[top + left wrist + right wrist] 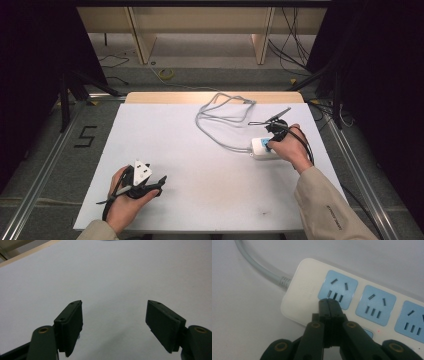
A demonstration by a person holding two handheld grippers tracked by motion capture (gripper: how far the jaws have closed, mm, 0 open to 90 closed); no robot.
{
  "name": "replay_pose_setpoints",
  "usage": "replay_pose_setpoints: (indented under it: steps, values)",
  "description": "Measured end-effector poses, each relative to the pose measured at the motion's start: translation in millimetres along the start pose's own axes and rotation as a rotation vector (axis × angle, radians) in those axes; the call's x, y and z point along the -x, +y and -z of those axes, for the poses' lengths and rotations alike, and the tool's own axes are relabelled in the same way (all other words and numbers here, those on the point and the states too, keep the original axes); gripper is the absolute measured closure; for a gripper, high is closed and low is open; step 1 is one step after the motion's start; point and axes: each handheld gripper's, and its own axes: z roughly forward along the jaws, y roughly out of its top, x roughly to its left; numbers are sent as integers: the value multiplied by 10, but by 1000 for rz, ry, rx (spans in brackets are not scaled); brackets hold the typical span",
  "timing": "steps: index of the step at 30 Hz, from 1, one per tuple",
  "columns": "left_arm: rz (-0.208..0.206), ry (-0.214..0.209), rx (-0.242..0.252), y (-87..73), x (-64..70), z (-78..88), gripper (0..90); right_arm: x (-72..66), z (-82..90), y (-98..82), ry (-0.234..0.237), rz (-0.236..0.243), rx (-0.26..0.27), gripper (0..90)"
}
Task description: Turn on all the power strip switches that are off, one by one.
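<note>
Left tool [161, 183], at 7 o'clock near the counter's [200, 200] front edge: jaws apart, nothing between them, over bare white surface. Right tool [328, 302], at 3 o'clock: jaws pressed together, tips resting on the white power strip [264, 149] at its first blue socket [338, 288]. Grey cord [220, 117] leaves the strip's end and loops toward 12 o'clock.

Table [200, 150] centre bare; cable [220, 117] loops block far right
</note>
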Motion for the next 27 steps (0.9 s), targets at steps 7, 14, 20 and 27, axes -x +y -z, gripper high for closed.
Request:
replay_pose_setpoints:
  steps: [7, 14, 20, 27]
  values:
    - [-3, -2, 2, 5, 2, 0, 300, -14, -6, -2, -9, 1, -4, 900]
    - [-4, -3, 4, 7, 5, -6, 301, -17, -8, -1, -11, -5, -6, 900]
    - [-4, -5, 2, 7, 9, -3, 300, -23, -11, 0, -15, -13, -8, 900]
    - [-3, -6, 4, 6, 17, -7, 300, -43, -16, 3, -30, -13, -11, 900]
